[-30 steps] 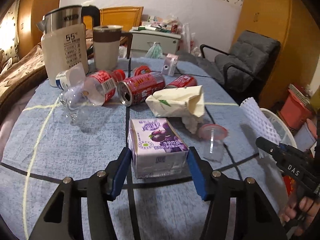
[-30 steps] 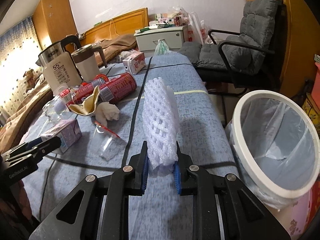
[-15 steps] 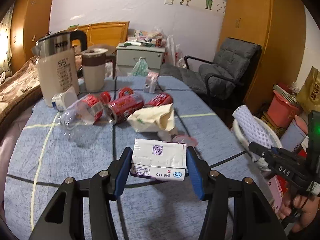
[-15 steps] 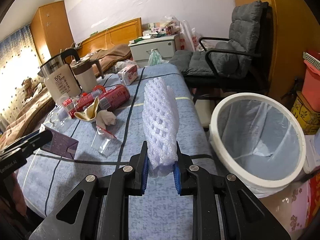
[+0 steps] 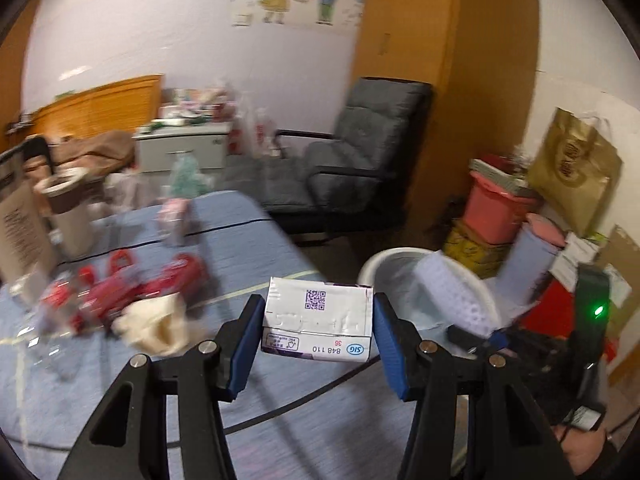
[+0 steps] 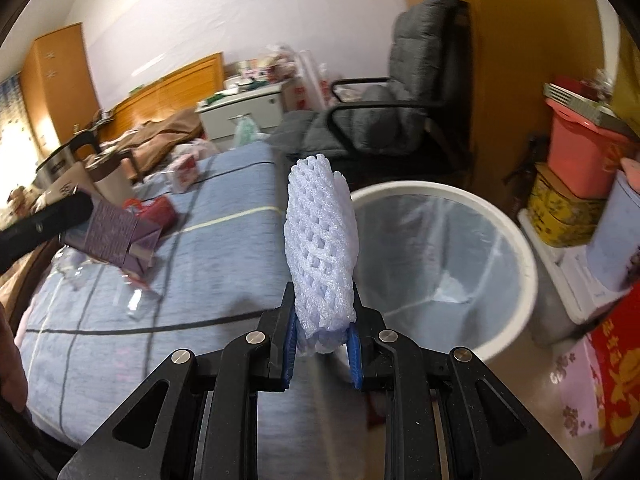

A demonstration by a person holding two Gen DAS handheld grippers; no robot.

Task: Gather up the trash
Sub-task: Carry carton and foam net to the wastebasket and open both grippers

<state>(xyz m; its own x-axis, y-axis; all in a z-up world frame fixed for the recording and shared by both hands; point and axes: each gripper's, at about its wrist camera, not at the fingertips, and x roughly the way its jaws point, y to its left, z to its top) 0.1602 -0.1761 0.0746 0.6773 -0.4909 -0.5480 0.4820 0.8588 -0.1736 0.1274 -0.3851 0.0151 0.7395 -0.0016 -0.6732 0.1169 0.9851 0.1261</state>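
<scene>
We hold both grippers above the table edge, each pointing forward and somewhat downward toward the white bin [image 6: 516, 248] that stands on the floor just beside the table [image 6: 224, 248]. Our left gripper [image 5: 318, 346] pinches a purple and white drink carton [image 5: 318, 322] between its blue pads, raised above the blue tablecloth. Our right gripper [image 6: 322, 344] is pressed together on the lower end of a white foam fruit net [image 6: 320, 248], which stands upright above the near rim of the bin. The bin has a clear liner, and we see almost nothing inside it. Red cans [image 5: 120, 292] and a crumpled paper bag [image 5: 156, 324] lie on the table, blurred.
</scene>
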